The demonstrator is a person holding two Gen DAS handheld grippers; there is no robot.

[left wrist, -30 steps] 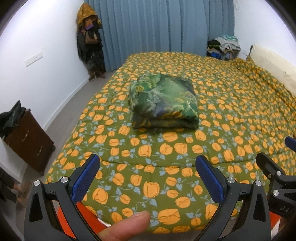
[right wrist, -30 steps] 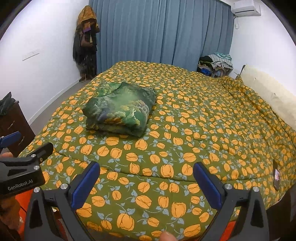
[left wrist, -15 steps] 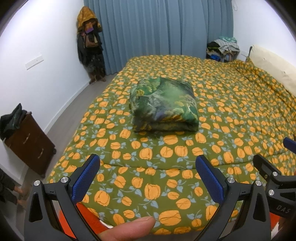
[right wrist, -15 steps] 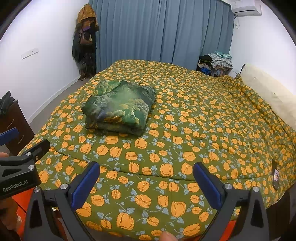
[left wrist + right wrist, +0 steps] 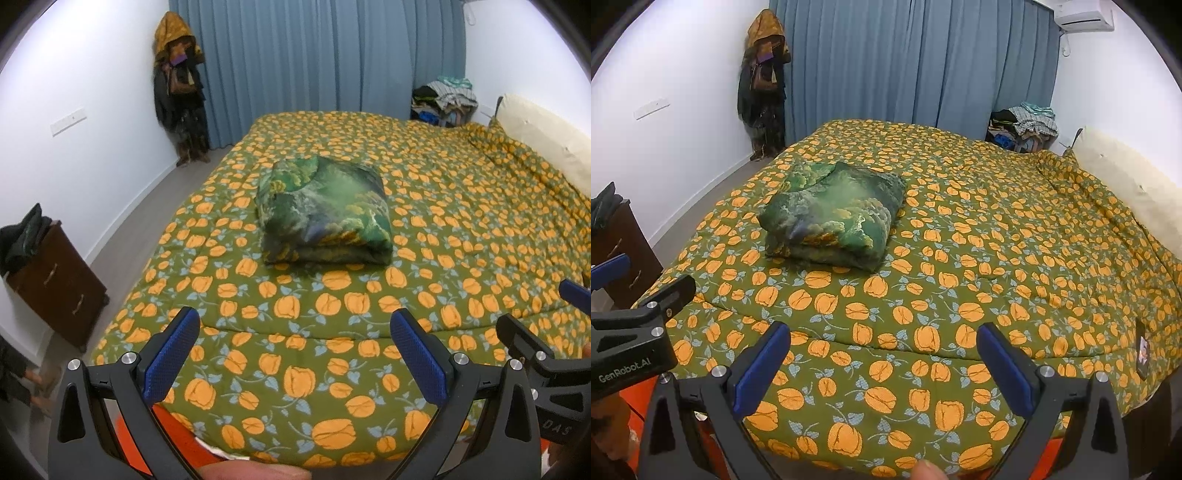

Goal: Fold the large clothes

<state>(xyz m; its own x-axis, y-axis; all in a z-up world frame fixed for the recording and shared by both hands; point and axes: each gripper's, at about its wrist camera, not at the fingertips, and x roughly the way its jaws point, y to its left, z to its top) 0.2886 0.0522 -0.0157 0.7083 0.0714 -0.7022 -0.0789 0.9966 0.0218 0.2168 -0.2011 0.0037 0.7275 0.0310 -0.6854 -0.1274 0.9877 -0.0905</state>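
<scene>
A green patterned garment lies folded into a thick square bundle on the bed, which has an olive cover with orange flowers. It also shows in the right wrist view, left of centre on the bed. My left gripper is open and empty, held back over the near edge of the bed, well short of the bundle. My right gripper is open and empty too, beside the left one, which shows at the left edge of its view.
A dark wooden dresser stands by the left wall. Hanging clothes are in the far corner by the blue curtains. A pile of clothes sits at the far right, a cream headboard on the right. A phone lies at the bed's right edge.
Both grippers have drawn back and risen slightly from the bed, so the bundle looks a little farther away. The bundle has not moved. Both grippers stay open.
</scene>
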